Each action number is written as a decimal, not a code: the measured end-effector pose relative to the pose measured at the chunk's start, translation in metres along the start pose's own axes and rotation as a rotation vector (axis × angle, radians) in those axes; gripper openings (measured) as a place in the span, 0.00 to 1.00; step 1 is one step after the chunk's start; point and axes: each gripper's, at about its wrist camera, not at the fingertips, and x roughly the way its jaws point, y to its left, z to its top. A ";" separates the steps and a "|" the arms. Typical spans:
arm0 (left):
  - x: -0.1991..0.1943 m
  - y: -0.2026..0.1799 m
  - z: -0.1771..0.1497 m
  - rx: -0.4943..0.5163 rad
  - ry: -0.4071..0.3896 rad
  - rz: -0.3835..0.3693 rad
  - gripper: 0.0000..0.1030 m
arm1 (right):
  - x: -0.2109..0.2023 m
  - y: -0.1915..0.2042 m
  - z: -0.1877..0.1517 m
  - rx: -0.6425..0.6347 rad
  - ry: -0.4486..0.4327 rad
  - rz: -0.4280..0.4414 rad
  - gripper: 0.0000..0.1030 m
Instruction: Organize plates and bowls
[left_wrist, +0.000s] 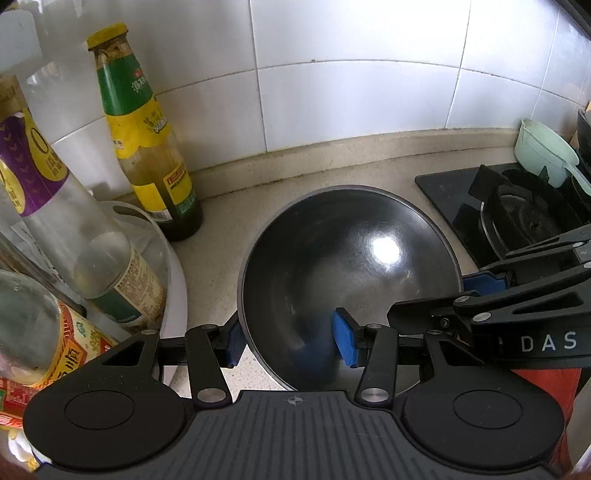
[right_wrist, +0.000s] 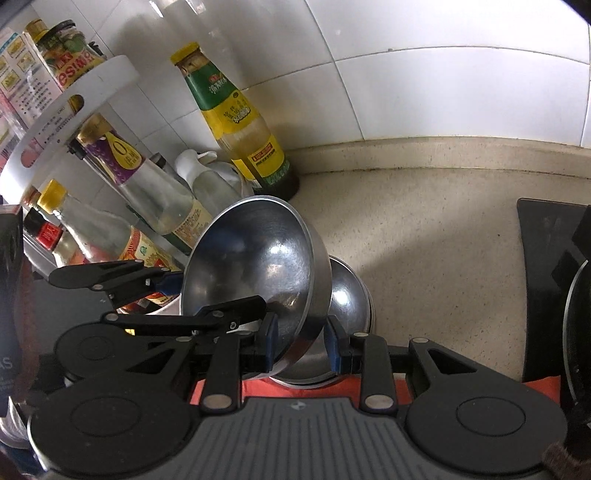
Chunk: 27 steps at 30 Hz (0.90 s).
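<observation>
A steel bowl (left_wrist: 347, 273) is held tilted above the counter by both grippers. In the left wrist view my left gripper (left_wrist: 290, 343) stands wide, one blue pad outside the near rim and one inside the bowl, not pinching it. The right gripper (left_wrist: 476, 291) clamps the bowl's right rim. In the right wrist view my right gripper (right_wrist: 301, 349) is shut on the rim of the tilted steel bowl (right_wrist: 258, 266). A second steel bowl (right_wrist: 349, 291) sits under it. The left gripper (right_wrist: 170, 291) reaches the bowl's left rim.
Sauce bottles (left_wrist: 147, 136) and a white rack (right_wrist: 74, 110) crowd the left. The beige counter (right_wrist: 424, 251) meets a white tiled wall. A black gas hob (left_wrist: 517, 210) and a pale green scoop (left_wrist: 543, 151) are at the right. Red cloth (right_wrist: 369, 387) lies below.
</observation>
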 end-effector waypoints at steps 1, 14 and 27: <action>0.001 0.000 0.000 0.001 0.003 -0.001 0.54 | 0.001 0.000 0.000 0.000 0.004 -0.001 0.26; 0.008 0.004 -0.003 0.003 0.017 -0.002 0.60 | 0.015 0.003 0.001 0.000 0.035 -0.032 0.29; 0.004 -0.002 -0.009 0.007 0.011 -0.009 0.66 | 0.012 -0.004 -0.002 0.013 0.014 -0.056 0.33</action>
